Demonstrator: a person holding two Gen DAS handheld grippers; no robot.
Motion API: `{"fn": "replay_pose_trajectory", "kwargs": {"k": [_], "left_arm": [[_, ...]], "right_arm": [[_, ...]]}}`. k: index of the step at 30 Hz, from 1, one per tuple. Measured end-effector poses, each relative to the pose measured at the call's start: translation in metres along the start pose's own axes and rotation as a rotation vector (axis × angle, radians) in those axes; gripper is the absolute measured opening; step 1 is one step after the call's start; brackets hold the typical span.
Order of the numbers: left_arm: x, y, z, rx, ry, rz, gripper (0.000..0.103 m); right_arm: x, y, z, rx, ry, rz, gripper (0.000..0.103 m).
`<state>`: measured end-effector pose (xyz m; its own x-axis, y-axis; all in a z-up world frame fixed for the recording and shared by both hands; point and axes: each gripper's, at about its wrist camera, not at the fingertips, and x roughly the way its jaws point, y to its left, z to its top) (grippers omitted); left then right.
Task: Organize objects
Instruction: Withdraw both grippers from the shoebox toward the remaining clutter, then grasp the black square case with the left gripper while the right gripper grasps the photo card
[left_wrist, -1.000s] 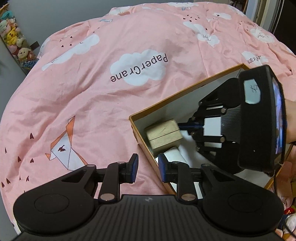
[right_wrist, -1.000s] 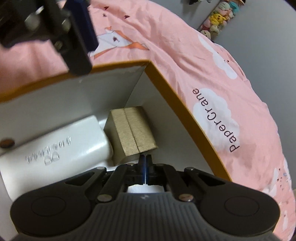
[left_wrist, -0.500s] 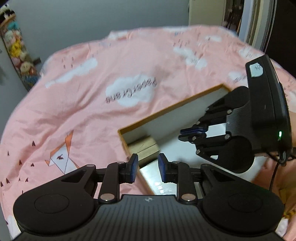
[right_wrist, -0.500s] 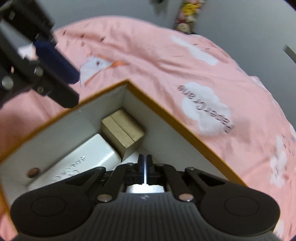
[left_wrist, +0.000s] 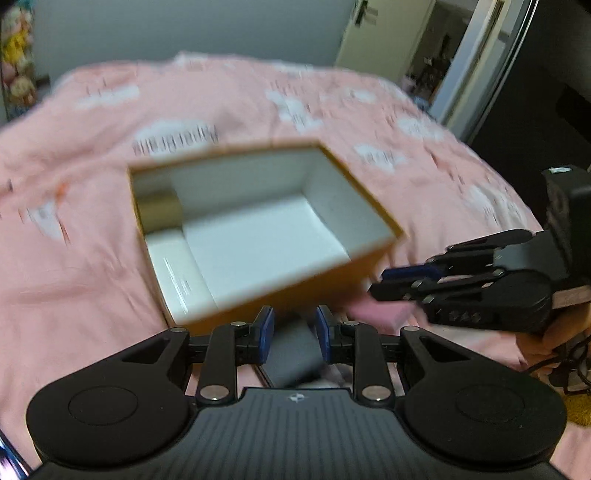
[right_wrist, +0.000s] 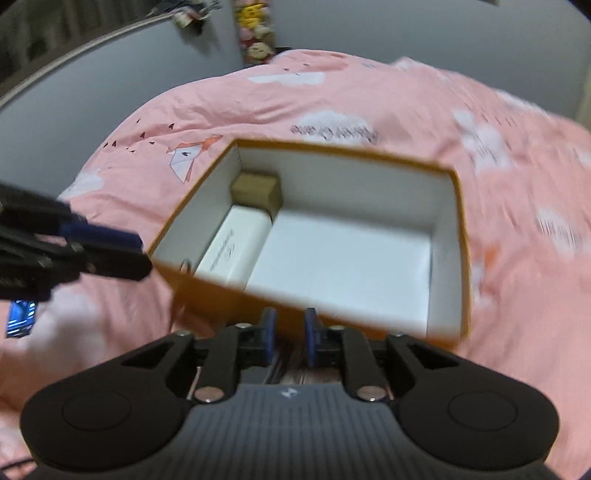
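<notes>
With both the left gripper (left_wrist: 291, 336) and right gripper (right_wrist: 290, 338) empty, jaws apart, the right's still opening, a blurred, hasty reach at lower frame could knock the box (right_wrist: 460, 236).

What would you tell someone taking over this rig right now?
Left tongs: open, empty, hanging just outside the box's near wall, over a dark flat thing on the bed.
Right tongs: jaws opening, nothing between them, also outside the near wall.
Box: orange outside, white inside, open on the pink bedspread.
Done: tan block in the far corner, white pack along the side wall next to it.
Left: the rest of the box is bare; the dark thing and a pink item beside the box look like the next pickups.
</notes>
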<state>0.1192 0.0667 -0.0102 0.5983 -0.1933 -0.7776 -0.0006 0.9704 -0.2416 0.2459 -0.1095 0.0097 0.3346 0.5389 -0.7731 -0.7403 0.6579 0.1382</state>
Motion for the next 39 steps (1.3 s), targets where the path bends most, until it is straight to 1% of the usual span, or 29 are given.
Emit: {"fn": "replay_pose_trajectory", "kwargs": {"k": [1, 3, 4, 5, 6, 8, 9, 10, 12, 15, 18, 20, 22, 25, 30, 33, 36, 39], "left_arm": [[0.003, 0.000, -0.006, -0.027, 0.026, -0.009, 0.030], [0.015, 0.002, -0.018, -0.125, 0.088, -0.032, 0.030], [0.022, 0.005, -0.023, -0.182, 0.121, -0.037, 0.032], [0.031, 0.005, -0.028, -0.224, 0.160, -0.034, 0.034], [0.038, 0.003, -0.033, -0.236, 0.191, -0.028, 0.035], [0.047, -0.002, -0.038, -0.249, 0.223, -0.005, 0.040], [0.049, -0.003, -0.039, -0.257, 0.230, 0.002, 0.047], [0.052, -0.003, -0.039, -0.274, 0.232, 0.005, 0.055], [0.055, -0.004, -0.043, -0.308, 0.236, 0.014, 0.059], [0.059, -0.005, -0.046, -0.351, 0.252, 0.017, 0.060], [0.064, -0.005, -0.051, -0.365, 0.268, 0.028, 0.061], [0.066, -0.007, -0.053, -0.359, 0.261, 0.041, 0.061], [0.068, -0.007, -0.051, -0.353, 0.251, 0.048, 0.061], [0.069, -0.001, -0.047, -0.364, 0.211, 0.034, 0.060], [0.079, 0.017, -0.037, -0.392, 0.167, 0.056, 0.062], [0.091, 0.031, -0.036, -0.441, 0.161, 0.057, 0.063], [0.105, 0.043, -0.037, -0.497, 0.159, 0.054, 0.064], [0.117, 0.052, -0.040, -0.536, 0.169, 0.047, 0.064]], "right_arm": [[-0.005, -0.002, -0.011, 0.028, 0.009, -0.001, 0.021], [-0.013, -0.008, -0.035, 0.110, 0.042, 0.008, 0.031], [-0.016, -0.011, -0.045, 0.144, 0.060, 0.018, 0.040], [-0.017, -0.013, -0.056, 0.179, 0.078, 0.030, 0.043], [-0.019, -0.014, -0.063, 0.200, 0.090, 0.040, 0.043], [-0.019, -0.014, -0.075, 0.234, 0.112, 0.069, 0.044], [-0.019, -0.014, -0.078, 0.245, 0.116, 0.082, 0.044], [-0.019, -0.013, -0.080, 0.248, 0.119, 0.093, 0.048], [-0.018, -0.011, -0.083, 0.243, 0.126, 0.091, 0.049], [-0.014, -0.008, -0.088, 0.237, 0.149, 0.090, 0.049], [-0.008, -0.011, -0.092, 0.244, 0.174, 0.117, 0.051], [-0.004, -0.012, -0.095, 0.255, 0.188, 0.135, 0.052], [-0.005, -0.014, -0.095, 0.265, 0.182, 0.139, 0.052], [-0.008, -0.023, -0.090, 0.305, 0.151, 0.135, 0.051], [-0.011, -0.052, -0.078, 0.386, 0.100, 0.047, 0.051], [-0.004, -0.070, -0.075, 0.447, 0.105, 0.017, 0.051], [0.005, -0.075, -0.073, 0.471, 0.120, 0.046, 0.051], [0.016, -0.067, -0.069, 0.448, 0.134, 0.091, 0.050]]}}
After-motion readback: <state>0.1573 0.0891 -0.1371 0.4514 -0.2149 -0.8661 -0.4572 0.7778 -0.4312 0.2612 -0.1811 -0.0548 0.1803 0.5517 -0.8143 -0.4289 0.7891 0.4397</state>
